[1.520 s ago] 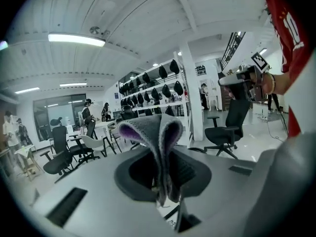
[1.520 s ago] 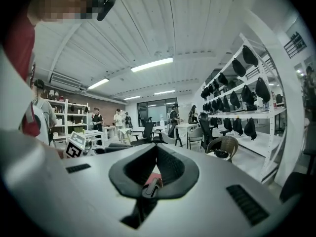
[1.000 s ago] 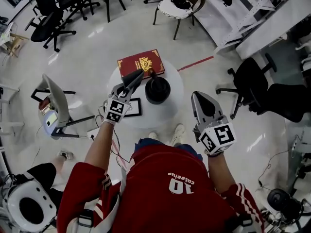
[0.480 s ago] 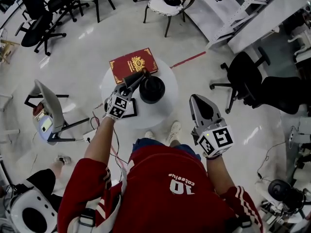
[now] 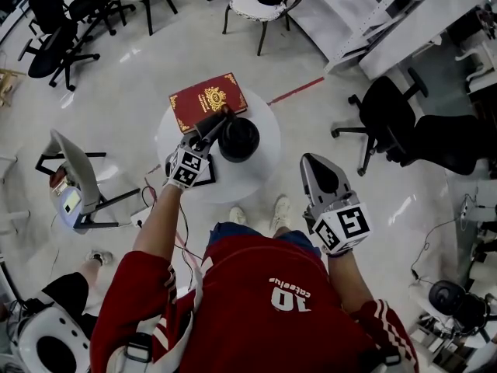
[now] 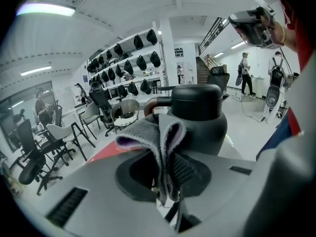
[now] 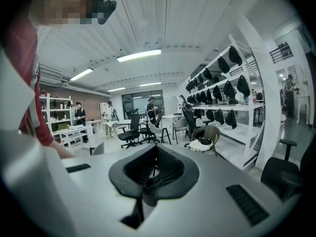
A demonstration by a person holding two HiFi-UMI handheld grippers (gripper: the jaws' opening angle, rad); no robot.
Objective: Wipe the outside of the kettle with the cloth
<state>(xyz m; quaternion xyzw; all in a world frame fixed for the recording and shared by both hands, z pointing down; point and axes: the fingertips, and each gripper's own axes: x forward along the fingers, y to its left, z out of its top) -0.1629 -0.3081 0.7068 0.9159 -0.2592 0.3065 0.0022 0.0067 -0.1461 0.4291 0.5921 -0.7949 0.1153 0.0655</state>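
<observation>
cloth point(image 6: 144, 135) clenched in left fingers point(image 6: 187, 171) by kettle point(image 6: 198, 118); red book point(image 5: 206, 101) beside; right fingers point(image 7: 171, 167) closed, empty

The head camera hangs above the person and looks steeply down, far enough off to take in the whole round table point(image 5: 264, 173) and the floor around it. The camera on the left gripper point(image 5: 221, 120) sits low behind the jaws, facing level and very near the kettle point(image 6: 200, 117). It shares kettle, cloth point(image 6: 158, 135) and book point(image 6: 101, 152) with the head view. The camera on the right gripper point(image 5: 312, 165) faces level, out across the room toward distant racks point(image 7: 232, 98).
</observation>
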